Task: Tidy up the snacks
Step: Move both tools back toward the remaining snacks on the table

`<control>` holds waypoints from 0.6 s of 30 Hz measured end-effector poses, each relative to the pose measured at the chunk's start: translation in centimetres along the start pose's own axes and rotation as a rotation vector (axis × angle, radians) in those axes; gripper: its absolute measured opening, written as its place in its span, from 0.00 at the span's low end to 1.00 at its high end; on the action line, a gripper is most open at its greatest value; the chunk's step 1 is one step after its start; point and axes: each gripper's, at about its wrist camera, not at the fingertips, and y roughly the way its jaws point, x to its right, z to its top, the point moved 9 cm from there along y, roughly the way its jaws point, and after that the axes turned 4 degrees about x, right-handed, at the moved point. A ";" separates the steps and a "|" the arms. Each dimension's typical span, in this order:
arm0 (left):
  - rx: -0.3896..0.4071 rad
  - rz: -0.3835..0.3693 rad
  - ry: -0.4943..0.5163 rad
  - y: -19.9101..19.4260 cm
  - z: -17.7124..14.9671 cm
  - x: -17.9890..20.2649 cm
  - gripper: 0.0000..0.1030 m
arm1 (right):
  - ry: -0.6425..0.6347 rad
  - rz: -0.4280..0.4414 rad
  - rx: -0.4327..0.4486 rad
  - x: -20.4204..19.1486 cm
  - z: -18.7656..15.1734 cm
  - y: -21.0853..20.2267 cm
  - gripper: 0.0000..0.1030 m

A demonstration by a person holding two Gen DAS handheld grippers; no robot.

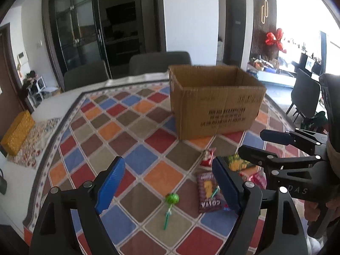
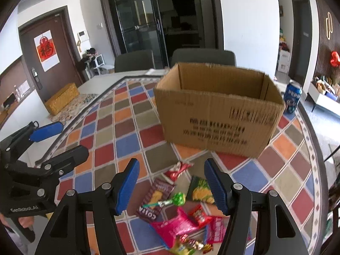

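The snacks (image 2: 180,216) lay in a small heap on the bright checked tablecloth (image 1: 136,155), just in front of the open cardboard box (image 2: 216,114). The box looked empty as far as could be seen, so the job had hardly begun.

Both tools hung over the heap. The left gripper (image 1: 170,188) had its blue pads wide apart with nothing between them, and a green lollipop (image 1: 171,199) lay on the cloth below. The right gripper (image 2: 172,188) was about half open and also held nothing.

To do this step well, each tool should probably pick one snack alone. The lollipop sat a little apart from the rest, so it looked like an easy first pick for the left side. Its stick was thin, so gripping the round top seemed safer. The flat packets might slip, so the pads should close on an edge.

The heap had a brown packet (image 2: 155,199), a small red packet (image 2: 177,170), a green and yellow packet (image 2: 199,191) and a pink one (image 2: 174,227). A second green lollipop (image 2: 178,198) rested on top. A blue can (image 2: 292,98) stood just beside the box.
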 end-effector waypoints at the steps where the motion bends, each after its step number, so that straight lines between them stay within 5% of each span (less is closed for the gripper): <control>1: -0.017 0.000 -0.004 0.3 -0.7 -0.1 0.81 | 0.003 0.003 -0.011 -0.1 -0.4 0.2 0.62; 18: -0.179 -0.009 -0.033 4.9 -7.3 -0.6 0.81 | 0.030 -0.013 -0.160 0.2 -6.1 5.3 0.59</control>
